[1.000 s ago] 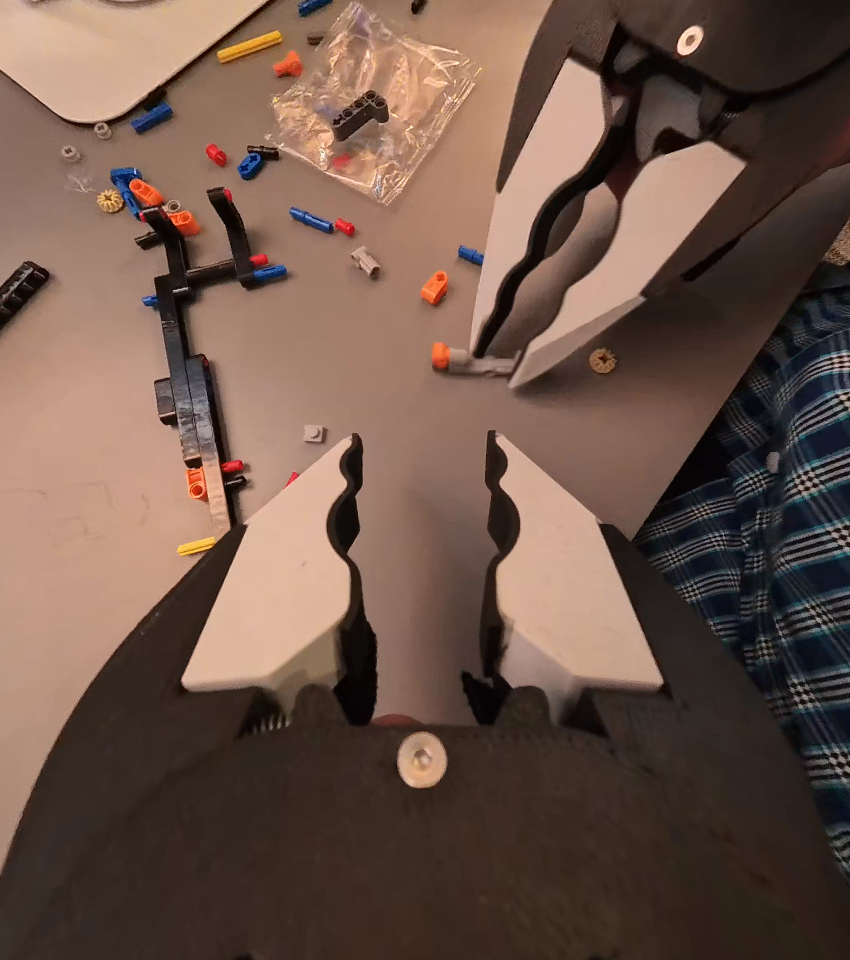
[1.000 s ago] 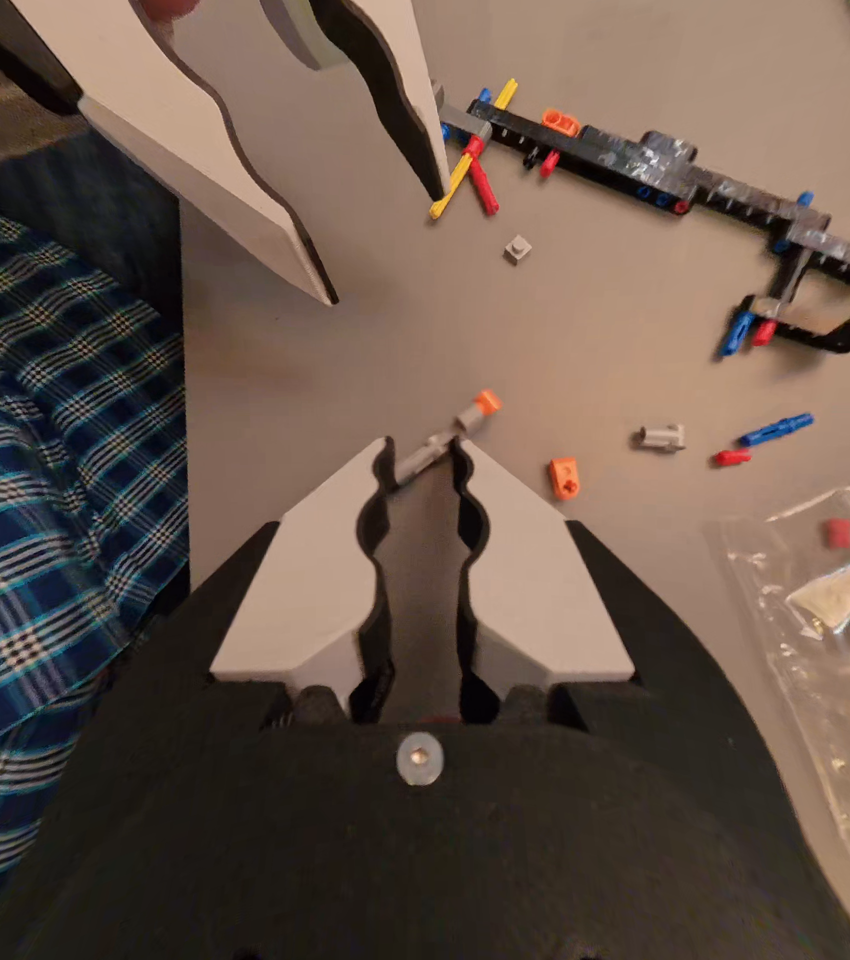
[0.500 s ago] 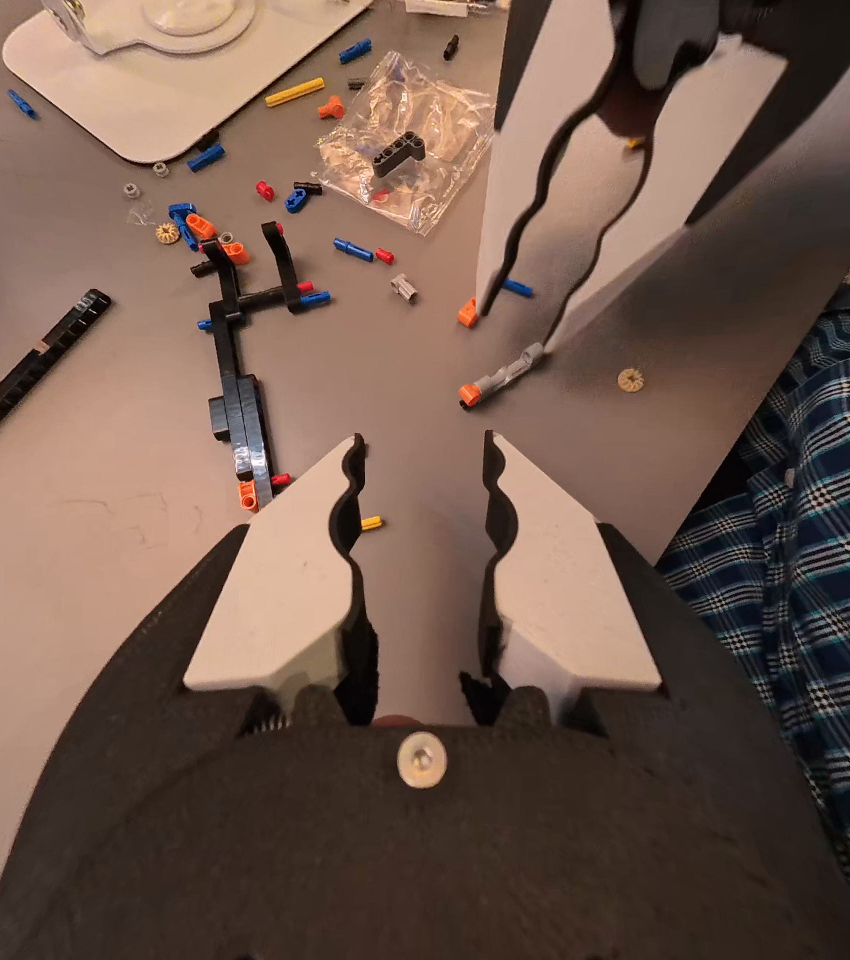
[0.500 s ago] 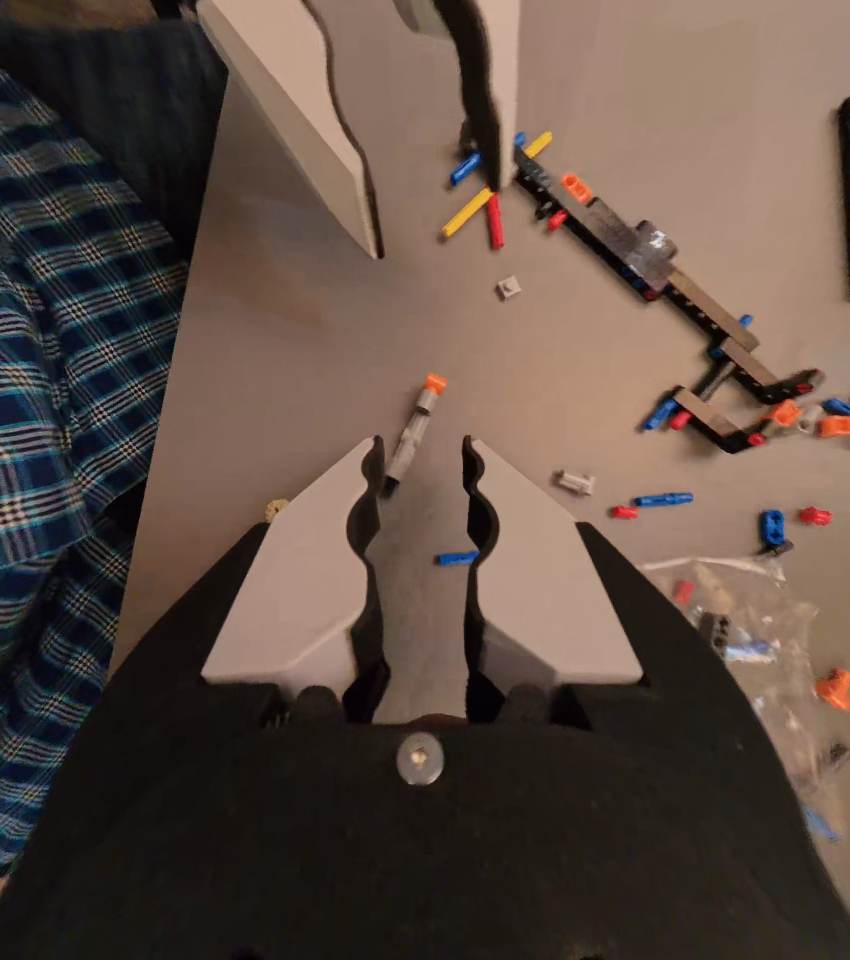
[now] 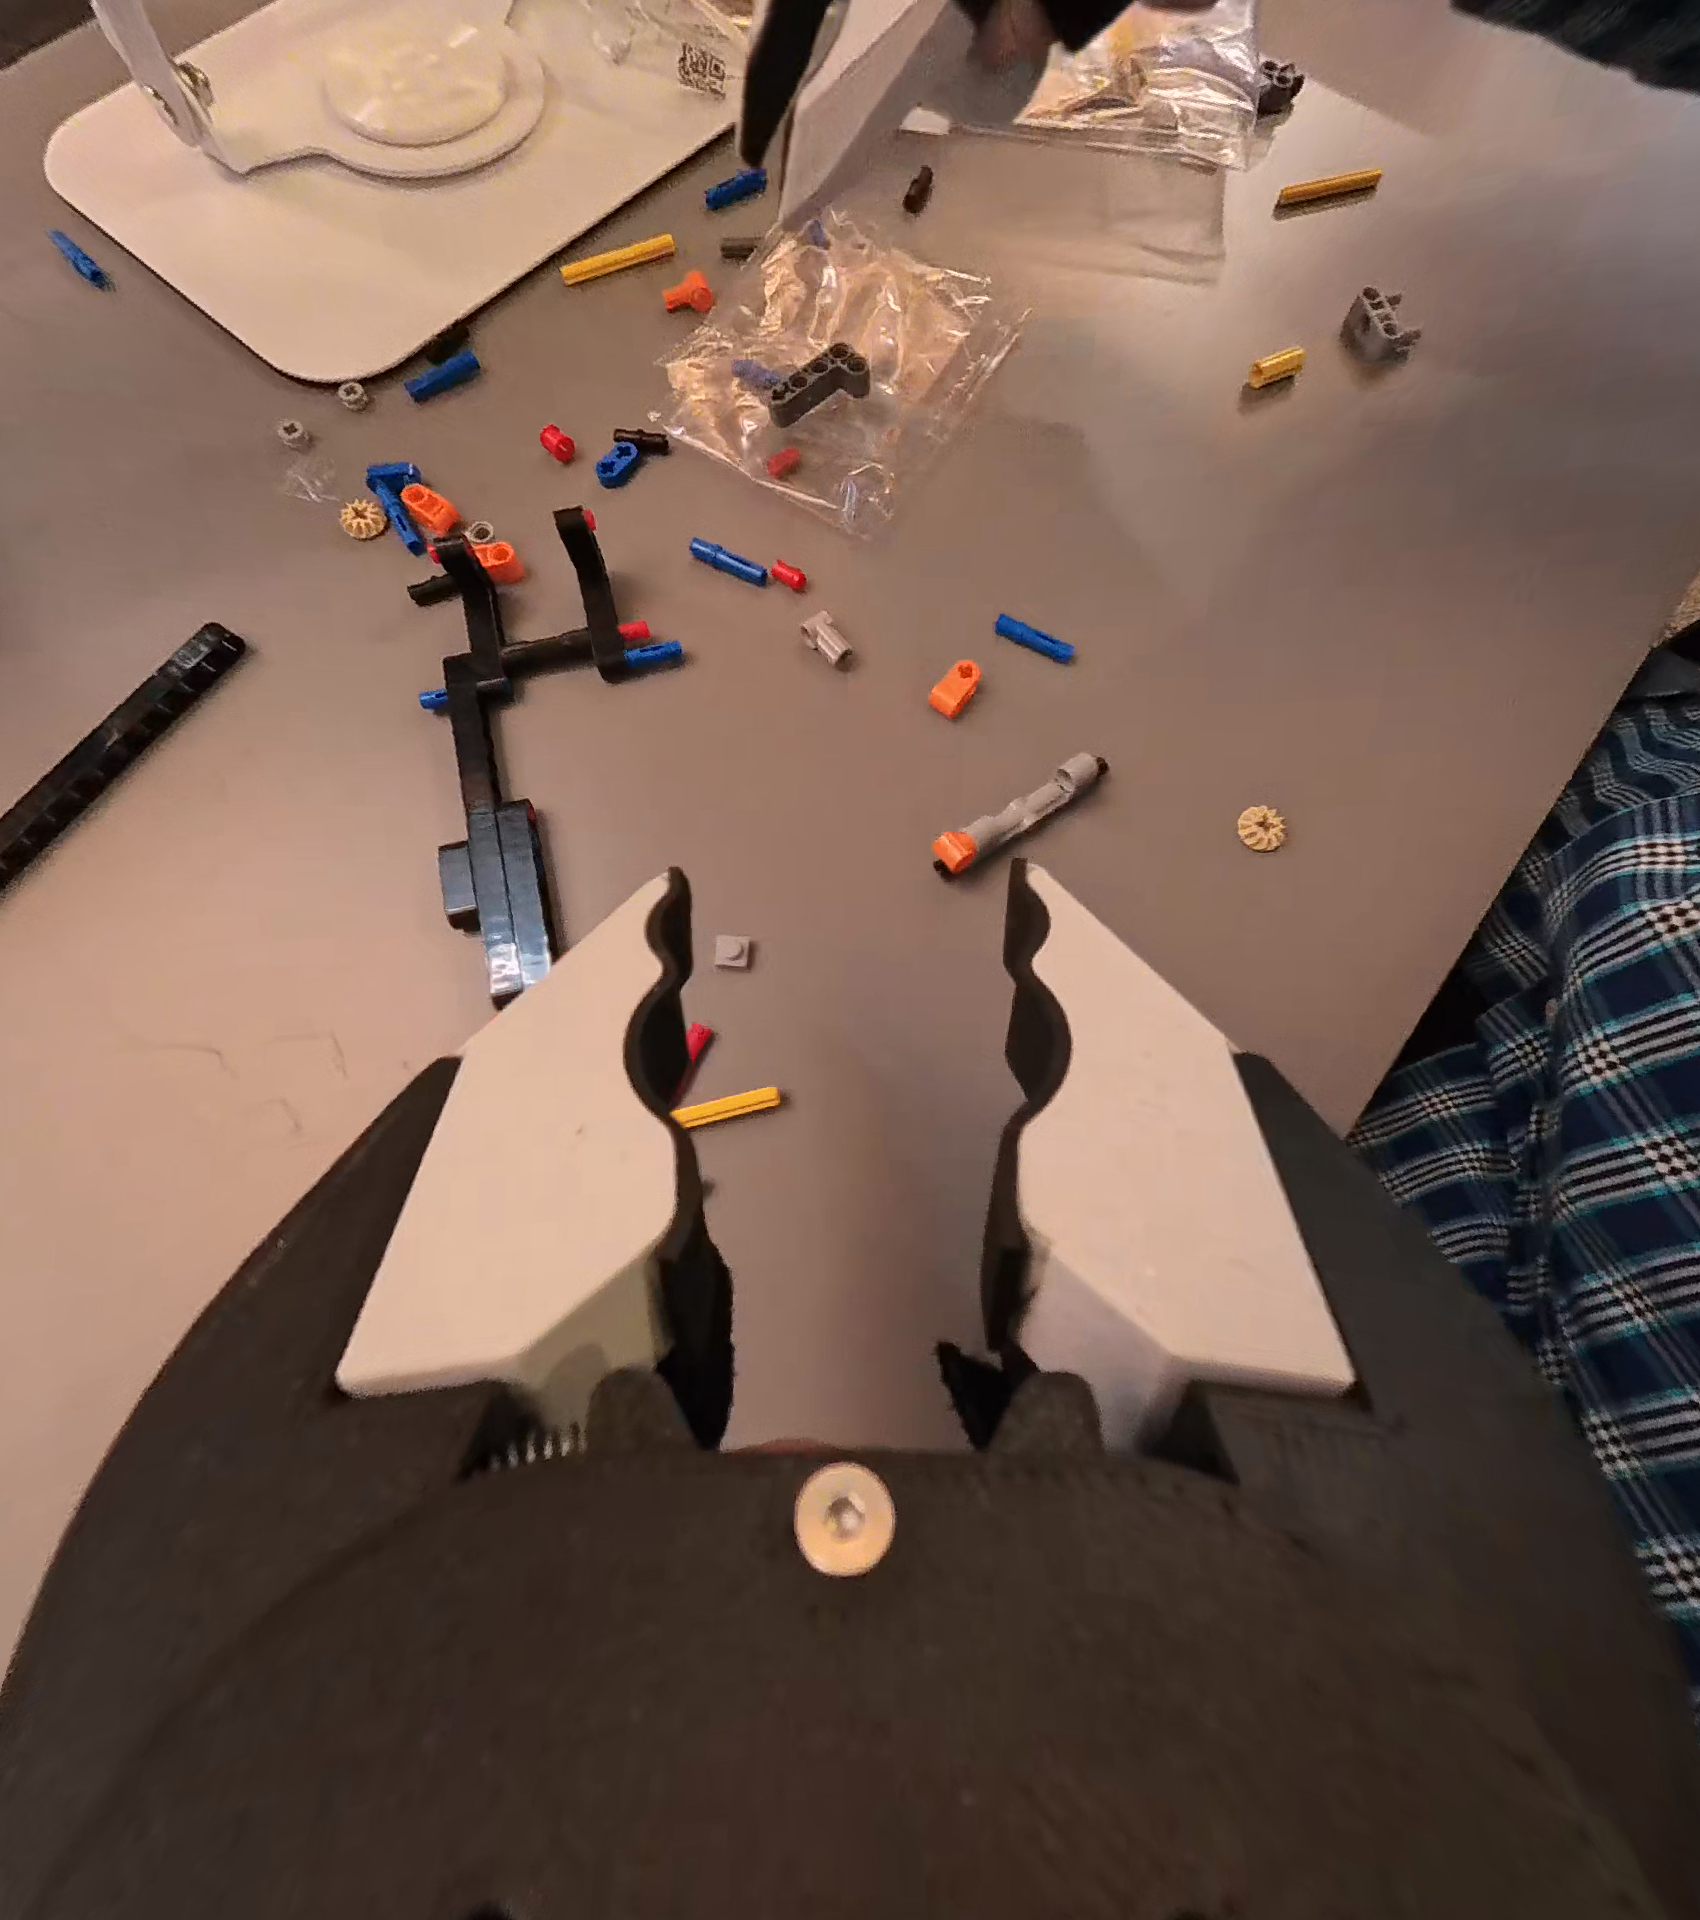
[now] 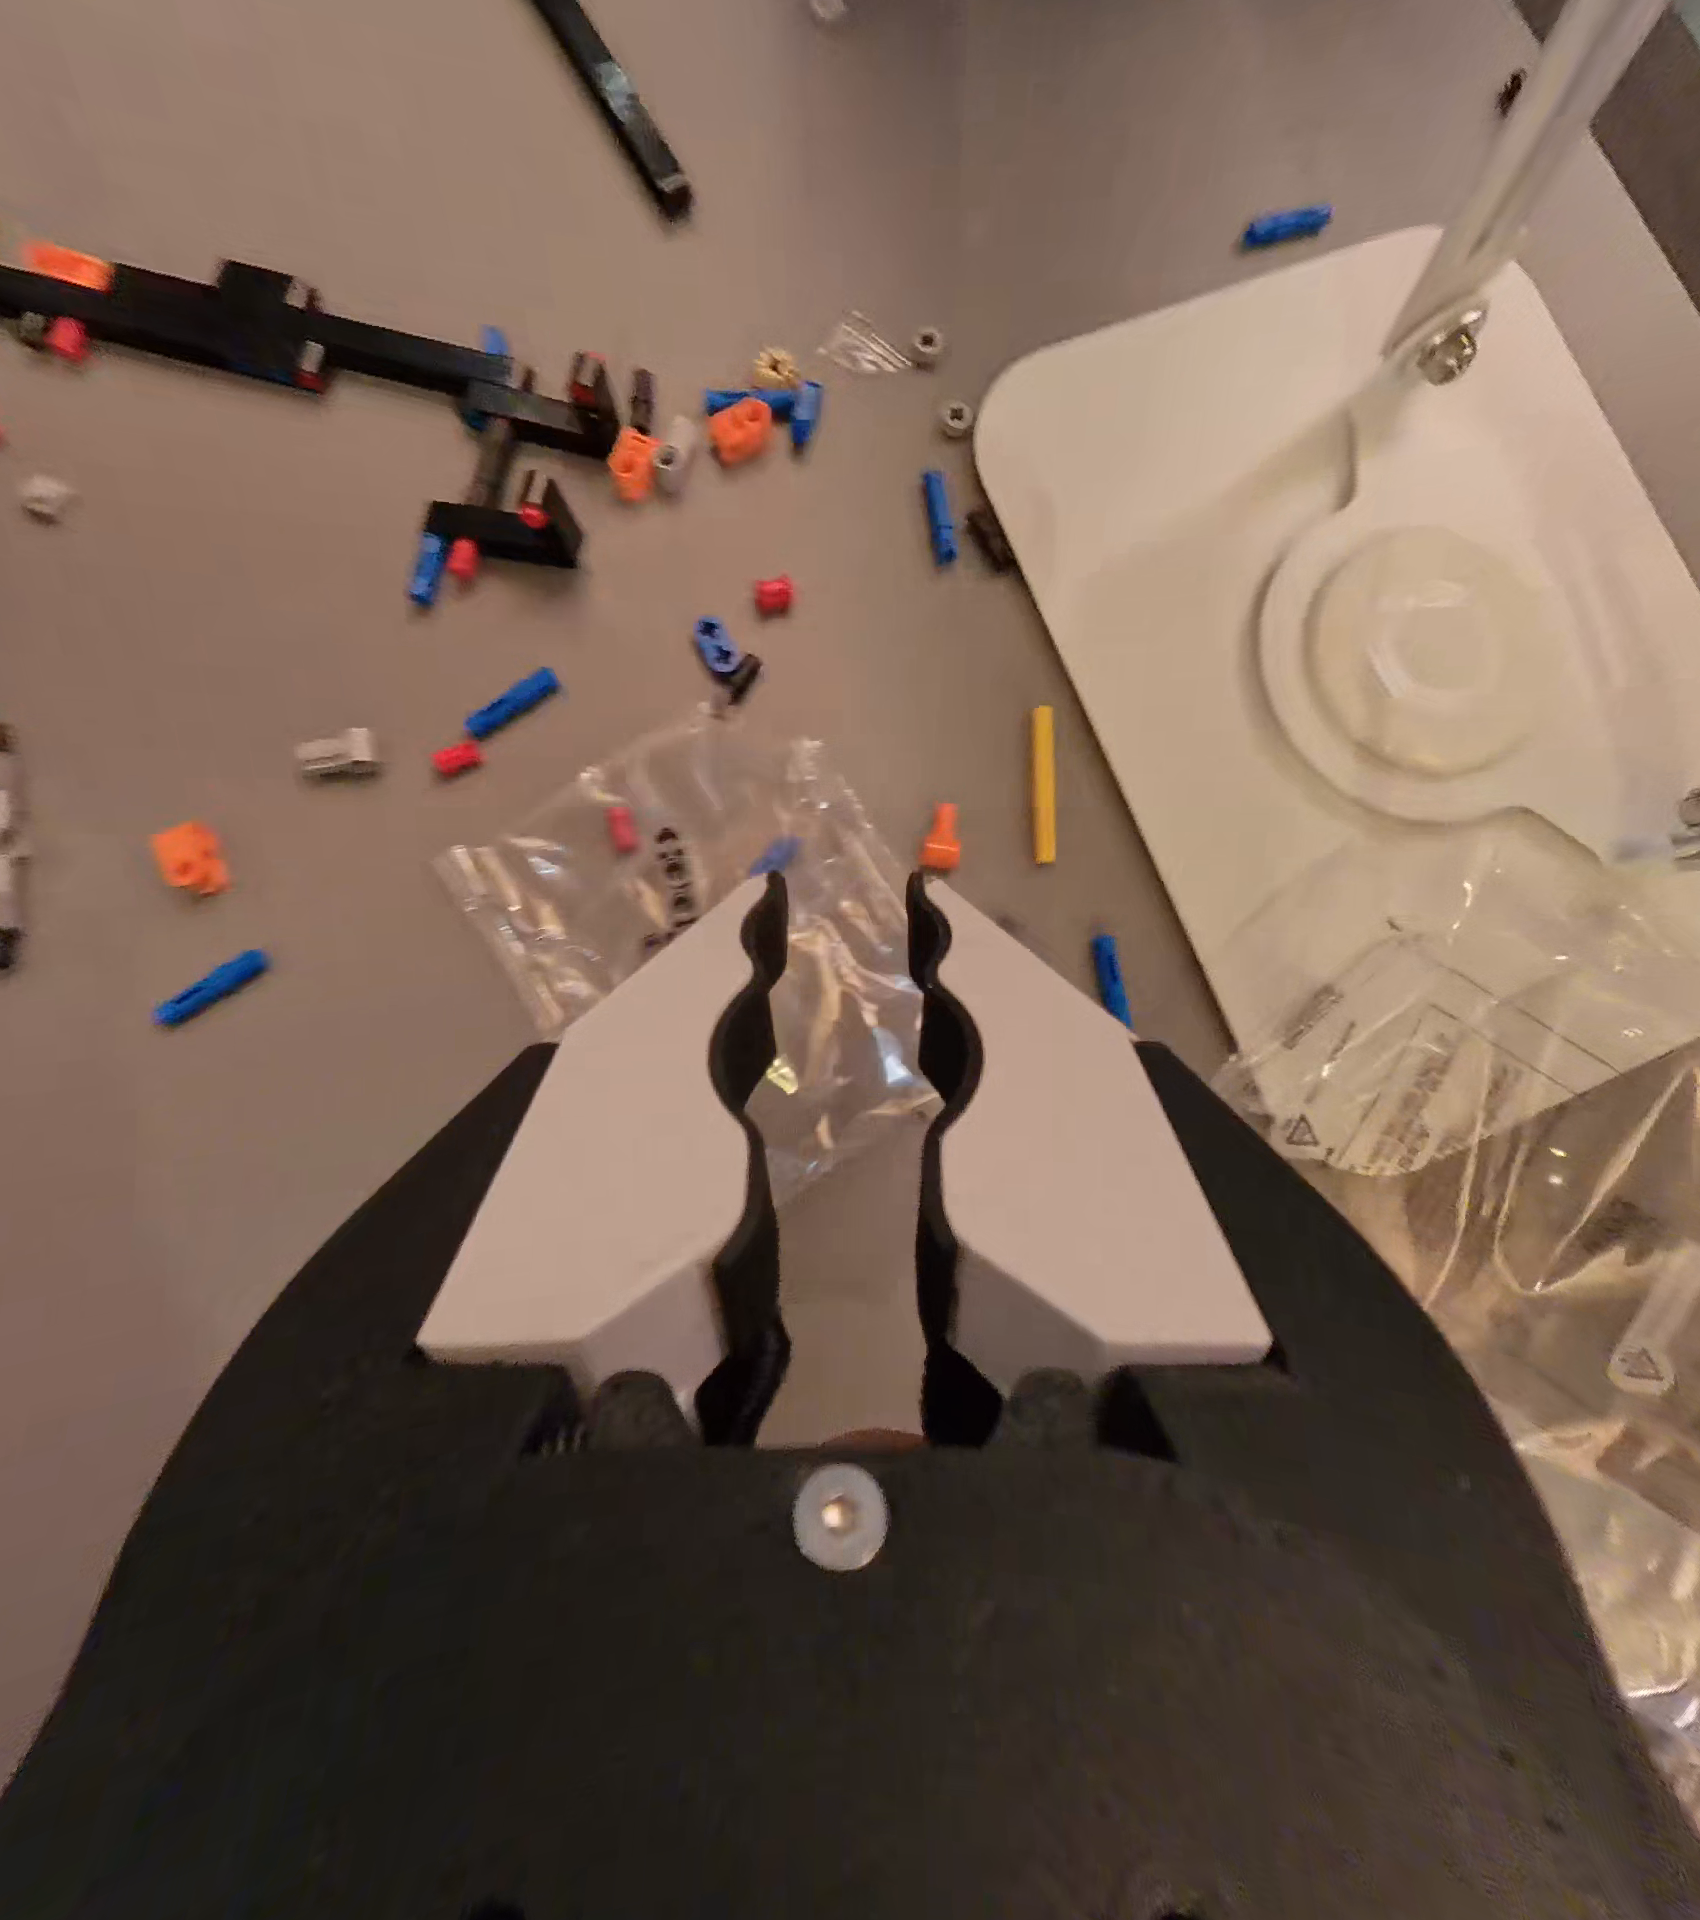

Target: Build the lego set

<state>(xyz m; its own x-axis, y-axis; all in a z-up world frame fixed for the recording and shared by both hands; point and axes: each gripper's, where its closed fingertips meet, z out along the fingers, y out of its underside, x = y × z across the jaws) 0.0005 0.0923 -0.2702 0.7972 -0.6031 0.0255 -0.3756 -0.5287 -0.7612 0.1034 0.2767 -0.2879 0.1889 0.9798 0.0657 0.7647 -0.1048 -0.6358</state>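
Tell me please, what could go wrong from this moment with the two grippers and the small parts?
1. The right gripper is open over a crinkled plastic bag; closing there may pinch film instead of a part.
2. The tan gear lies near the table edge and could get knocked off.
3. The left gripper hovers open above a grey stud and yellow axle; lowering could scatter them.

- We see a grey table (image 5: 150,1091) beneath everything.
- We note a white stand base (image 6: 1189,499), near the table's edge.
- We observe a blue plaid shirt (image 5: 1656,1195) alongside.
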